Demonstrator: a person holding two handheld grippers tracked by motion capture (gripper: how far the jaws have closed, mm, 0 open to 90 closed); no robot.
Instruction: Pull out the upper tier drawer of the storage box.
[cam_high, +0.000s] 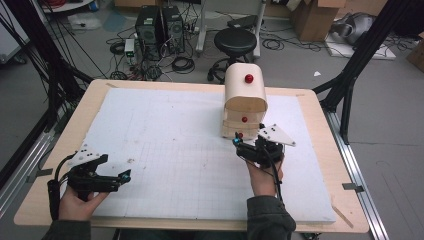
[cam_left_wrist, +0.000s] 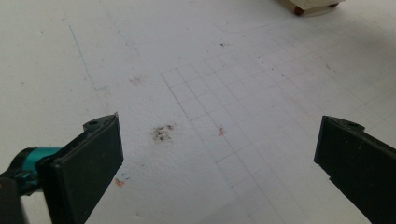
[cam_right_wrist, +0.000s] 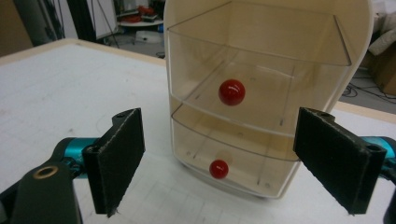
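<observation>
A workshop floor strewn with cables, two computer towers (cam_high: 160, 31), a black stool (cam_high: 235, 41) and cardboard boxes lies beyond a wooden bench (cam_high: 45, 172) topped by a white gridded board (cam_high: 175, 145).

On the board, toward one o'clock from its middle, stands a small cream drawer cabinet (cam_high: 244, 102) with a rounded top, a red knob on that top (cam_high: 248, 78), and two clear drawers. The upper drawer's red knob (cam_right_wrist: 232, 92) and the lower drawer's red knob (cam_right_wrist: 218, 169) face the person.

The right tool (cam_high: 248, 148) sits just at the cabinet's six o'clock, close to its front but apart from it. In the right gripper view its jaws stand wide, bracketing the two drawers with nothing between them, and the lower knob lies roughly midway between the pads.

The left tool (cam_high: 112, 179) rests well apart, at the board's eight o'clock, pointing toward three o'clock. In the left gripper view its jaws are also wide and empty over bare board marked with a dark smudge (cam_left_wrist: 161, 133) and faint pencil squares.

No brand, label or legible writing can be made out anywhere.
</observation>
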